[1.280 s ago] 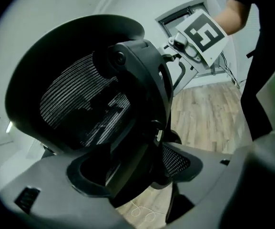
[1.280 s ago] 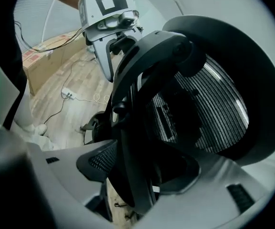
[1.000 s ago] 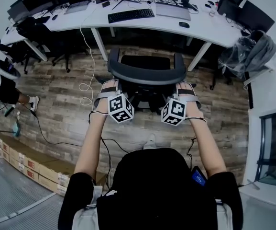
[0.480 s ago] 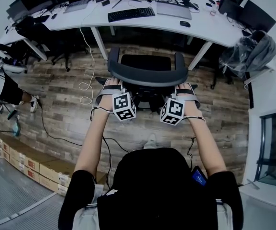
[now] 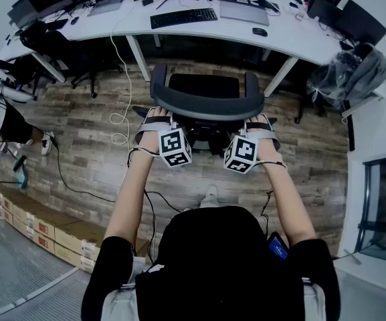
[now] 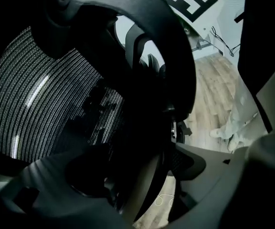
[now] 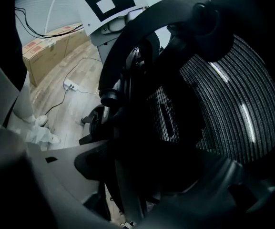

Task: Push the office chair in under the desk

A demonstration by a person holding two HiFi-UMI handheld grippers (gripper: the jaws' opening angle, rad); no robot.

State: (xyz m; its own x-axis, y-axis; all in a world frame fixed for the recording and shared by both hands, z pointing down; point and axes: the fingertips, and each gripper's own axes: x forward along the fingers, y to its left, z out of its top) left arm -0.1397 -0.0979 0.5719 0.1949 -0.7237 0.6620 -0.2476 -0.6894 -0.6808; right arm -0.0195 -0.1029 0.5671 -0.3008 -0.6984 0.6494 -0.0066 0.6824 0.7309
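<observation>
Office chair point(image 5: 206, 102): facing the tabletop point(image 5: 300, 42), seat outside its edge.
Left gripper point(image 5: 154, 117), right gripper point(image 5: 259, 121): jaws apart astride the backrest, probably only pressing.
Remaining: roll it under.

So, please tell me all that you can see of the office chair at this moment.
The office chair is black, with a curved back of see-through mesh in a hard frame, a padded seat and two armrests. It stands upright on the wood floor, facing the white desk, its seat not yet under it. The left gripper and right gripper meet the back's top rim from behind, jaws apart with the frame between them.
</observation>
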